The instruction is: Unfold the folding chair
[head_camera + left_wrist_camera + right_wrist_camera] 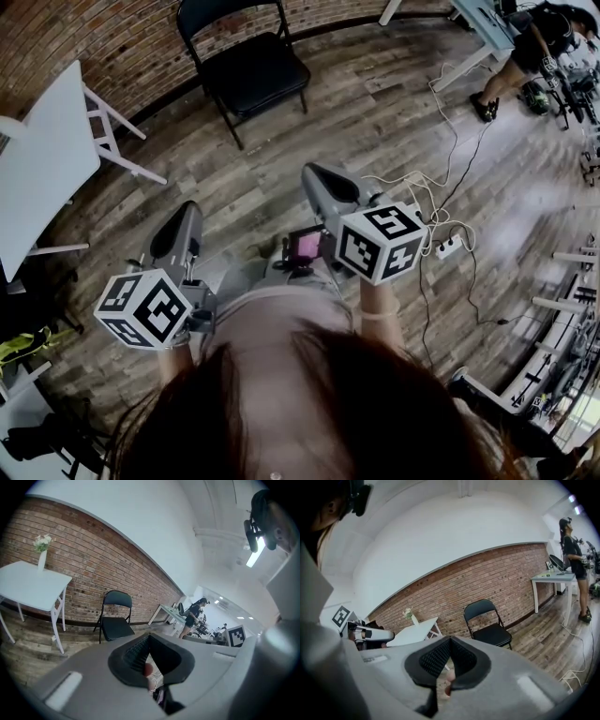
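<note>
– Holding anything, those two?
– No. The left tool [149, 644] is clenched on nothing, and the right tool [449, 645] is clenched and empty too. Both are raised side by side in front of the person.
– And the chair?
– The black folding chair [253, 73] stands well ahead of both tools. It is already unfolded, seat down, on the wooden floor [375, 122], with its back against the brick wall [94, 37].
– Anything around it?
– A white table [47, 159] stands to its left, carrying a vase of flowers [41, 550]. A power strip [450, 247] with white cables lies on the floor to the right of the right tool.
</note>
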A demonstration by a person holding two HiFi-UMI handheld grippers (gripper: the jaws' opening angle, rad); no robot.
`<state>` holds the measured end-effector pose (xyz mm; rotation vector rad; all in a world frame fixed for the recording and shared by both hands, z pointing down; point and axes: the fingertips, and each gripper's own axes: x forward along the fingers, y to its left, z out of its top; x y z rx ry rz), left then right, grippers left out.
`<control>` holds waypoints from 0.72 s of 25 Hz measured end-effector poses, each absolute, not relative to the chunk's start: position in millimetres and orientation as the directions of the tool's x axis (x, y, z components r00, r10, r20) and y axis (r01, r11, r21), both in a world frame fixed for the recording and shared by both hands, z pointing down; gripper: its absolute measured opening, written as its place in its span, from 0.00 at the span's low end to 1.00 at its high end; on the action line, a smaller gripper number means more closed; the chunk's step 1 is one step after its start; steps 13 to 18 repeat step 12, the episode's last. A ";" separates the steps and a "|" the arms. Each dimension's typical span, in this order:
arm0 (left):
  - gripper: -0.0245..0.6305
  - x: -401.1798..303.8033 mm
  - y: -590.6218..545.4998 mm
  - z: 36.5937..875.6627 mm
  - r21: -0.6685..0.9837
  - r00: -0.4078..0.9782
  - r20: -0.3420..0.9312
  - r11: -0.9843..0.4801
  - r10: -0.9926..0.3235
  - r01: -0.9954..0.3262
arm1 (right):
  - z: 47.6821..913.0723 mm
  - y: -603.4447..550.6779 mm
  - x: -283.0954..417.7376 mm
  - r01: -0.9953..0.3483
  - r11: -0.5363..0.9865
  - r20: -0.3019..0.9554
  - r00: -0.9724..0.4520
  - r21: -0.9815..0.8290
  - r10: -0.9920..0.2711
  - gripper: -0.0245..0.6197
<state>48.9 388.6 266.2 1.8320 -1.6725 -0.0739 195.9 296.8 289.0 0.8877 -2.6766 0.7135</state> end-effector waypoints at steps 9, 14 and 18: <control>0.03 56.4 381.0 255.6 0.557 0.223 0.335 0.001 -0.915 -0.831 | 291.1 289.5 202.6 -0.617 0.699 0.373 -0.782 -0.360 -0.499 0.03; 0.03 59.9 377.1 252.7 0.588 0.247 0.311 -0.018 -0.918 -0.808 | 293.1 285.6 204.6 -0.617 0.698 0.378 -0.783 -0.365 -0.494 0.03; 0.03 59.9 377.1 252.7 0.588 0.247 0.311 -0.018 -0.918 -0.808 | 293.1 285.6 204.6 -0.617 0.698 0.378 -0.783 -0.365 -0.494 0.03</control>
